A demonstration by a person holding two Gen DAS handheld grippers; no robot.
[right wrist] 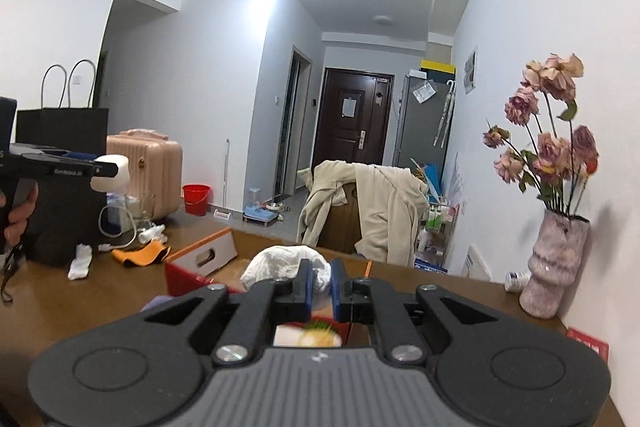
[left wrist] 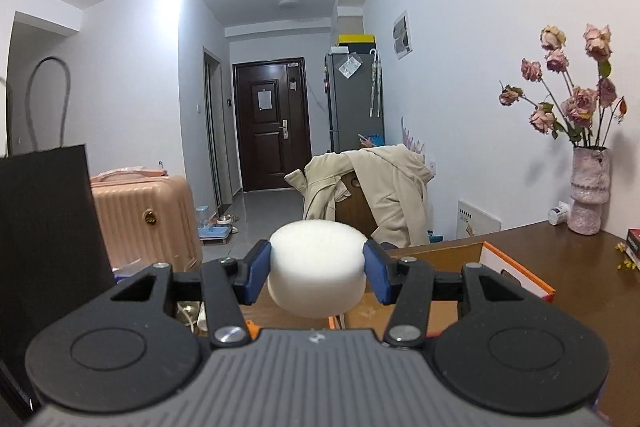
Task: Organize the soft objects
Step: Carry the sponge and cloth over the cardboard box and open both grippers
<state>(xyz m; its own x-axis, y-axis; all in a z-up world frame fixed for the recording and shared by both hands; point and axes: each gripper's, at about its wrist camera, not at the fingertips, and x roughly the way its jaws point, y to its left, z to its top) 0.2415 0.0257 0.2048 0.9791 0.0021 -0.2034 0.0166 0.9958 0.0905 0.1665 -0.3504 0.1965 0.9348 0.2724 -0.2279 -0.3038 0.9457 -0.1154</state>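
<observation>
Two grippers are up in the air over the brown table (right wrist: 100, 291), each with something soft in its claw. Biggest thing in play is the orange-trimmed box (left wrist: 516, 267) sitting on the table below them, open at the top, likely where the soft things go. On the left, the left gripper (left wrist: 318, 267) has its blue pads pressed on either side of a white foam puck (left wrist: 318, 263), held clear above the box's near edge; the foam bulges a touch between the pads, so it looks light and springy, best pinched across its round flanks just as it is. On the right, the right gripper (right wrist: 320, 285) has its claw all but together, nipping a fold of a crumpled white cloth (right wrist: 280, 261), limp and weightless-looking, held high. Far left on the table, a small white sock (right wrist: 80, 267) and an orange cloth (right wrist: 138, 253) lie waiting beside the black paper bag (right wrist: 60, 131).
</observation>
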